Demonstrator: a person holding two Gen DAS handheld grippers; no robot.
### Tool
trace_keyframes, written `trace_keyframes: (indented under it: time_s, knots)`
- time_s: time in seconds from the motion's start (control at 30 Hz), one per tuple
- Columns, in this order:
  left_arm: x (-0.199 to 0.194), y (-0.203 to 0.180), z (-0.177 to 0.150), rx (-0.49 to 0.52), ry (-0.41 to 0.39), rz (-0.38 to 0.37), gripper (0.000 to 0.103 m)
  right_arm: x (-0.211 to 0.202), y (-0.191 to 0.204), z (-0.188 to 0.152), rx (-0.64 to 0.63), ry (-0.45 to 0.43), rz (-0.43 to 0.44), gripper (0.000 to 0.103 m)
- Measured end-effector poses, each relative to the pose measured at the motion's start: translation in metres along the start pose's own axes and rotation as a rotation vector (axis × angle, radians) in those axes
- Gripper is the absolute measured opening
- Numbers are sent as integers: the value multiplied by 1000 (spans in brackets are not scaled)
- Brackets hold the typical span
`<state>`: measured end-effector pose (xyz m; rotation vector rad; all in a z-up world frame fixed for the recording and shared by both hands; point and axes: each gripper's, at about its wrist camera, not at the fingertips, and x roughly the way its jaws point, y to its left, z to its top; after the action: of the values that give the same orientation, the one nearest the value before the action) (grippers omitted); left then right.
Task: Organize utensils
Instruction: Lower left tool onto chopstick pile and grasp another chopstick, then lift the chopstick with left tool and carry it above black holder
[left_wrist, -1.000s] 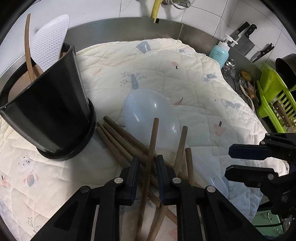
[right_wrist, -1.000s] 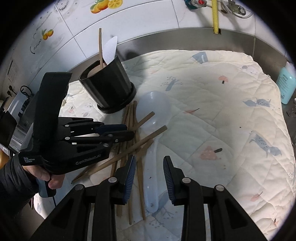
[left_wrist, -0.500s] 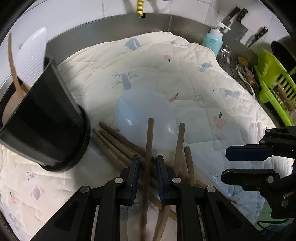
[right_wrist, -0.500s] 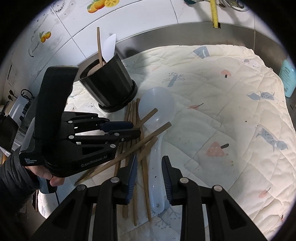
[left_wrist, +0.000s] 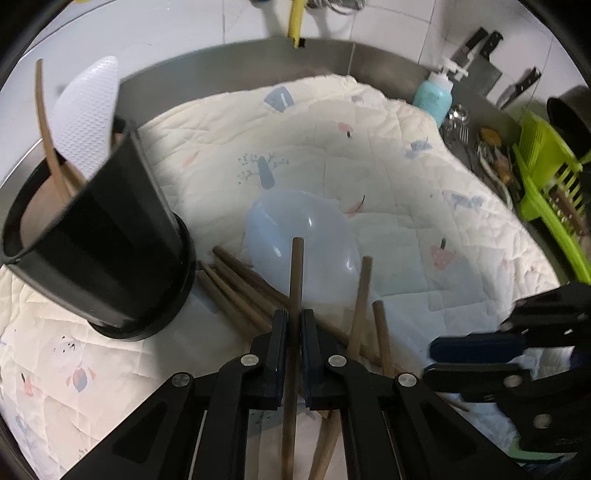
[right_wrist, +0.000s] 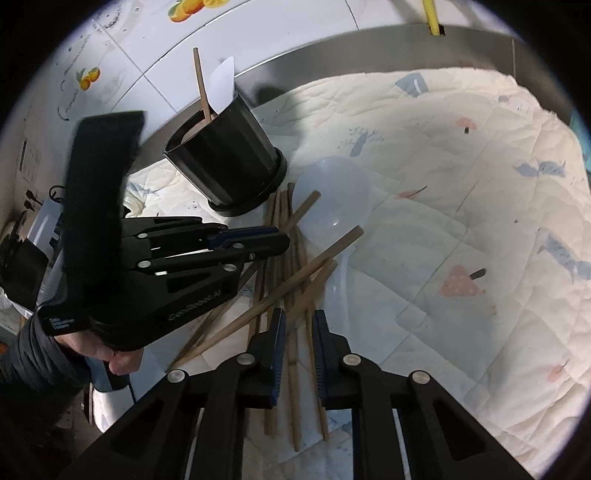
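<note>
Quilted cream mat (left_wrist: 369, 147) with a loose heap of slim round wooden chopsticks (right_wrist: 284, 280); translucent plastic ladle (left_wrist: 303, 243) beneath; tapered black holder (left_wrist: 99, 251) beside, textured white rice paddle (left_wrist: 86, 122) inside; left gripper (left_wrist: 294, 325) angled down, clamped on 1 chopstick (left_wrist: 296, 273); right gripper (right_wrist: 298, 328) angled down, closing around 2 chopsticks.

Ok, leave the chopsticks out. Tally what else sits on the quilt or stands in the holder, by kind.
Black holder: 1
Clear spoon: 1
White paddle: 1
Wooden tool, only its handle clear: 1
Total: 4
</note>
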<state>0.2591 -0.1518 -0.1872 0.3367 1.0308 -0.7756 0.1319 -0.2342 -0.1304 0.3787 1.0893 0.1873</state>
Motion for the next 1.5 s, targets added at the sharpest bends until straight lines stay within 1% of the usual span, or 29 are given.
trace_keyframes:
  time_s: [0.23,0.43,0.57,0.77,0.83,1.03,1.37,1.5]
  knots:
    - [-31,8,1,-43,-71,-11,7,15,0,4,53,34,4,17]
    - [-50,13,-2,-57,-106,-16,7,19,-1,8,98,29,-6,17]
    - [-56,16,-4,-64,-116,-21,7,24,0,11,107,32,-23,17]
    - [-60,21,-7,-83,-121,-24,6,36,4,12,108,60,-61,17]
    - [-61,23,-8,-88,-124,-24,6,39,4,13,112,64,-56,17]
    - [-64,27,-10,-104,-129,-26,6,44,5,16,114,59,-67,17]
    - [-78,35,-14,-138,-154,-26,6,50,9,19,83,56,-116,17]
    - [-83,39,-15,-151,-164,-24,6,51,11,19,76,54,-122,15]
